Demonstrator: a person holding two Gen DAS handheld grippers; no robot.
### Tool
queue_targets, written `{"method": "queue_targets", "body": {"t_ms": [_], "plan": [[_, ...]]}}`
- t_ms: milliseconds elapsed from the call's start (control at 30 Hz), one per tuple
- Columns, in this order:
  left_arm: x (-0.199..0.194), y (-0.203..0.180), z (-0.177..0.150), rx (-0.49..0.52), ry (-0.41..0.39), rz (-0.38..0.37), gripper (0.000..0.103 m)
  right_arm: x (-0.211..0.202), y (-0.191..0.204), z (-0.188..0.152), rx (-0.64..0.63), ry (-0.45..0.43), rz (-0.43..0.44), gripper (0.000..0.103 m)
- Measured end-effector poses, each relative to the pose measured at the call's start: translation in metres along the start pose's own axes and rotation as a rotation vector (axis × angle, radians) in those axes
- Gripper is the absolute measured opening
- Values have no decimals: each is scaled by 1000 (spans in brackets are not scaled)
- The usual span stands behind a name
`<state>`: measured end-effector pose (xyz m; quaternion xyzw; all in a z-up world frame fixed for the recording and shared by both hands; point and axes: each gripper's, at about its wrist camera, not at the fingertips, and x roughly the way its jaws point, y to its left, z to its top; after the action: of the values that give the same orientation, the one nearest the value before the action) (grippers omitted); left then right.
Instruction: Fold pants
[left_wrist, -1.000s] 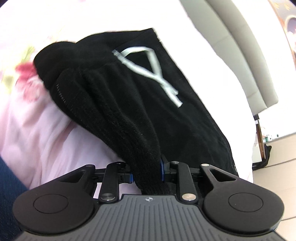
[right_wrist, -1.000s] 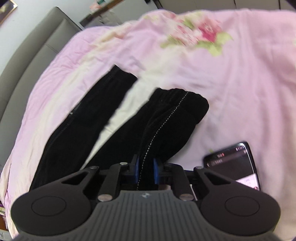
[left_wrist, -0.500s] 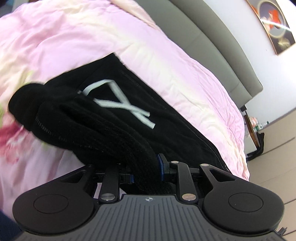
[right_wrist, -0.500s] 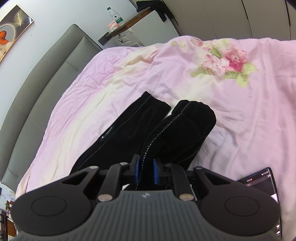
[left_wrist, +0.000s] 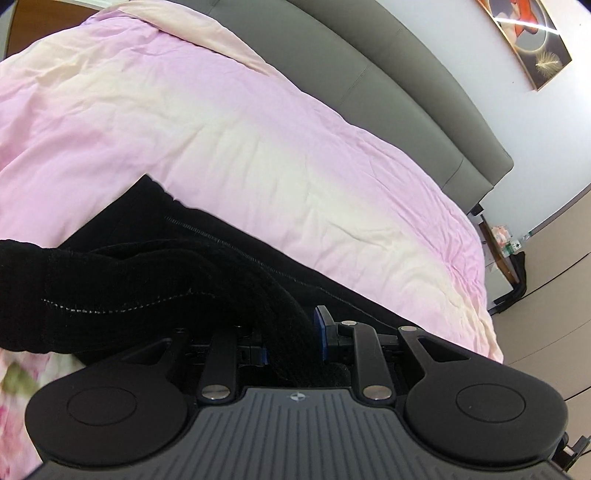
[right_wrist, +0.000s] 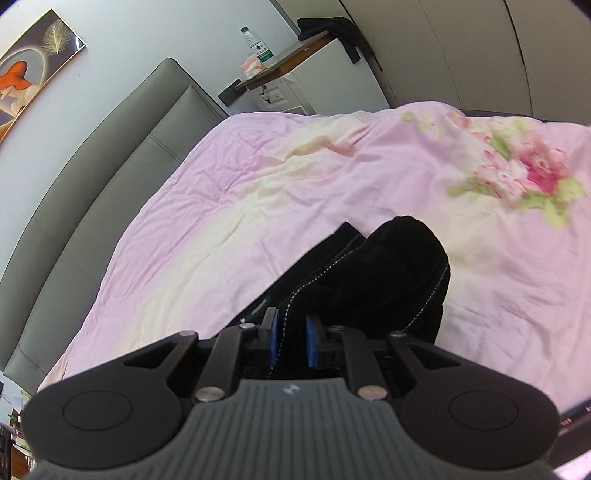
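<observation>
left gripper (left_wrist: 291, 341) clamps black pants (left_wrist: 155, 280) | right gripper (right_wrist: 290, 341) likewise | bottle label (right_wrist: 263, 55) illegible

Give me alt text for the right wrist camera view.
The right tongs are clamped on a bunched fold of black pants, lifted over a pink floral bedspread. A grey headboard and a nightstand with a water bottle sit behind.

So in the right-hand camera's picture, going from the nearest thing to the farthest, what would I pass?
Right tool → black pants clamped in it → pink floral quilt → grey headboard → bedside table → water bottle.
</observation>
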<state>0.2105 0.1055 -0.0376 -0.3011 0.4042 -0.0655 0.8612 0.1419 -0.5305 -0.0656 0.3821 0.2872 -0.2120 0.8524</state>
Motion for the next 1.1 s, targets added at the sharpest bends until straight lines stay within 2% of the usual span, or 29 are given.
{"method": "queue_targets", "body": {"t_ms": [233, 400, 533, 600, 667, 700, 733, 767, 833, 900, 933, 967, 1100], "plan": [[80, 10, 49, -27, 92, 57, 26, 73, 22, 24, 56, 36, -21, 11], [126, 10, 63, -25, 131, 129, 26, 126, 42, 35, 53, 57, -56, 11], [157, 20, 67, -66, 171, 176, 27, 165, 57, 38, 47, 60, -69, 11], [166, 39, 72, -185, 182, 147, 31, 179, 60, 39, 72, 56, -60, 11], [167, 76, 77, -449, 165, 45, 41, 189, 52, 39, 163, 38, -36, 12], [164, 95, 76, -583, 145, 1, 41, 192, 47, 39, 217, 21, -24, 12], [158, 108, 78, -660, 119, -23, 41, 193, 40, 39, 267, -3, -8, 14], [149, 113, 82, -665, 85, -22, 41, 192, 35, 40, 295, -27, -1, 15], [119, 110, 91, -565, -26, -4, 43, 186, 31, 40, 294, -65, -16, 15], [84, 106, 94, -459, -119, 6, 58, 180, 33, 36, 248, -71, -21, 15], [68, 105, 92, -418, -158, 12, 72, 177, 35, 32, 221, -64, -18, 17], [53, 104, 88, -370, -186, 31, 78, 174, 37, 27, 199, -48, -9, 18], [25, 103, 65, -159, -164, 226, 79, 166, 62, -8, 92, 65, 47, 23]]}}
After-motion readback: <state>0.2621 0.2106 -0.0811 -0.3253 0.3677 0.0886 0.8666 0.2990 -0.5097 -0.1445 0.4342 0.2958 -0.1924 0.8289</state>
